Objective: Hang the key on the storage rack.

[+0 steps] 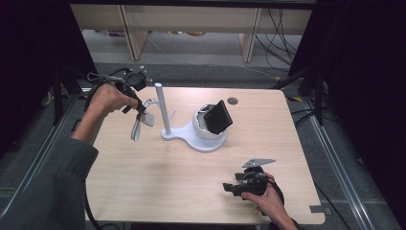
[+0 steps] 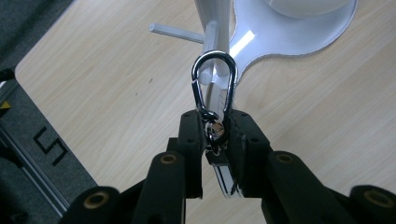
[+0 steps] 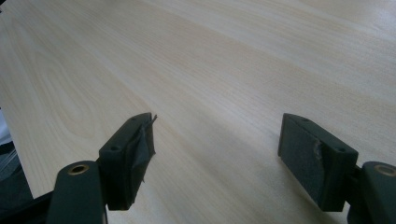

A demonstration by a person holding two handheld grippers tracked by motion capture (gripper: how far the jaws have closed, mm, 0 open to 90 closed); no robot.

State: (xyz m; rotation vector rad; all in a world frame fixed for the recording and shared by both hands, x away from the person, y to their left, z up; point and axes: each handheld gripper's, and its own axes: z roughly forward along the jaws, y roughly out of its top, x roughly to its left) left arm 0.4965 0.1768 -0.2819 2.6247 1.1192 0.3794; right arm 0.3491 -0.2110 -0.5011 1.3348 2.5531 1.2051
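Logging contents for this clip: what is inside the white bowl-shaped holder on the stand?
A black box-like object sits tilted in the white holder, its upper part sticking out above the rim. Its lower end and anything beneath it are hidden by the holder's wall.

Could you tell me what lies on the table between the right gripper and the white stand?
Nothing: in the high view, bare wooden table runs from the right gripper up to the white stand. The right gripper view shows bare wood ahead of its open jaws.
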